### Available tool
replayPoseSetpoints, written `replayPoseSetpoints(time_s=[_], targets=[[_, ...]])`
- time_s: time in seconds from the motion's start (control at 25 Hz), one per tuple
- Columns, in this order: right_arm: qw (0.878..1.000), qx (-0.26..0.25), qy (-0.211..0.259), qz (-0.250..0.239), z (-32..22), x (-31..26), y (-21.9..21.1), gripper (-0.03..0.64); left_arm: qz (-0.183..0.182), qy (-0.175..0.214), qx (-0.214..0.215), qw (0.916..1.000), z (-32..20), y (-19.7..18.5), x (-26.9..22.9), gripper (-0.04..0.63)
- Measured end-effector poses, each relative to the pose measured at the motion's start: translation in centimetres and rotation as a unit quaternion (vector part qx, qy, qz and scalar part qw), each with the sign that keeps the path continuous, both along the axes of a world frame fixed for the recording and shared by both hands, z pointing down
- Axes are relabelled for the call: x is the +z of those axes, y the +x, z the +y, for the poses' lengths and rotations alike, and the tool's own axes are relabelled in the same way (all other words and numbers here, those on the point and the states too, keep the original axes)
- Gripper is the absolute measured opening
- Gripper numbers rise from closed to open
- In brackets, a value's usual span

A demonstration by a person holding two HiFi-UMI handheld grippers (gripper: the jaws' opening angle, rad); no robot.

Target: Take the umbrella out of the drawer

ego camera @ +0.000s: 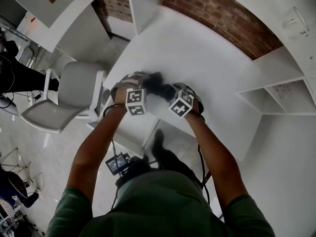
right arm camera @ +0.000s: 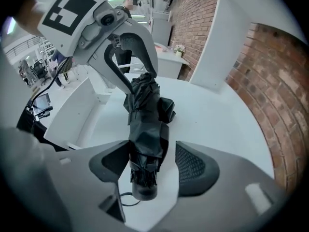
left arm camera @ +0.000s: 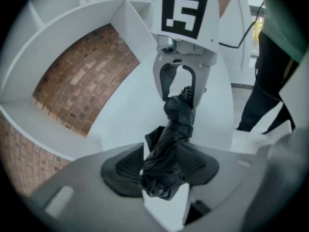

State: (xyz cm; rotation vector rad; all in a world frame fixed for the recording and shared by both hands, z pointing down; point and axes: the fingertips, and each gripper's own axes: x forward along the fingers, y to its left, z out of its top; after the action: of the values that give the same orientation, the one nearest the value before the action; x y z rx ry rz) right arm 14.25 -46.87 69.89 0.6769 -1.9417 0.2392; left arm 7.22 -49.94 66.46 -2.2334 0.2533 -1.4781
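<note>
1. At the far left of the head view, a person in dark clothes (ego camera: pixel 9 68) is cut off by the frame edge. Next to them stands a grey padded office chair (ego camera: pixel 69 95) with white arms, just beside the wide white tabletop (ego camera: pixel 207 58).
2. The left gripper (left arm camera: pixel 161 167) is clenched on the crumpled fabric end of the black folded cloth umbrella (left arm camera: pixel 170 134), with both dark ribbed pads pressing the cloth.
3. The umbrella spans from one gripper to the other over the tabletop. It is outside the white open drawer (right arm camera: pixel 72 112), which lies at the tabletop's edge on the left of the right gripper view. Whether the umbrella rests on the tabletop or hangs just above it cannot be told.
4. The right gripper (right arm camera: pixel 153 166) is released around the umbrella's other end. One pad touches the fabric, while a gap shows beside the other. The round black end cap pokes out past the jaws.
5. A red brick wall (ego camera: pixel 222 14) runs behind the tabletop, and a white shelf unit (ego camera: pixel 276 90) stands at its right.
6. In the head view the two grippers themselves cover most of the umbrella. A small thing on the shelf is too small to make out. A small dark device with a lit screen (ego camera: pixel 117 163) hangs by cables near the wearer's waist, its display unreadable.
</note>
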Motion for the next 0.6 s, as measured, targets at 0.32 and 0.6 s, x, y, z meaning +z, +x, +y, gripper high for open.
replayPoseSetpoints(time_s=[0.32, 0.6], targets=[[0.985, 0.063, 0.098, -0.128, -1.0, -10.8, 0.0, 0.211, 0.133, 0.040, -0.039, 0.9895, 0.4, -0.8, -11.2, 0.091], [0.925, 0.079, 0.239, -0.285, 0.9, -28.0, -3.4, 0.005, 0.295, 0.048, -0.082, 0.9508, 3.8, -3.5, -23.0, 0.003]])
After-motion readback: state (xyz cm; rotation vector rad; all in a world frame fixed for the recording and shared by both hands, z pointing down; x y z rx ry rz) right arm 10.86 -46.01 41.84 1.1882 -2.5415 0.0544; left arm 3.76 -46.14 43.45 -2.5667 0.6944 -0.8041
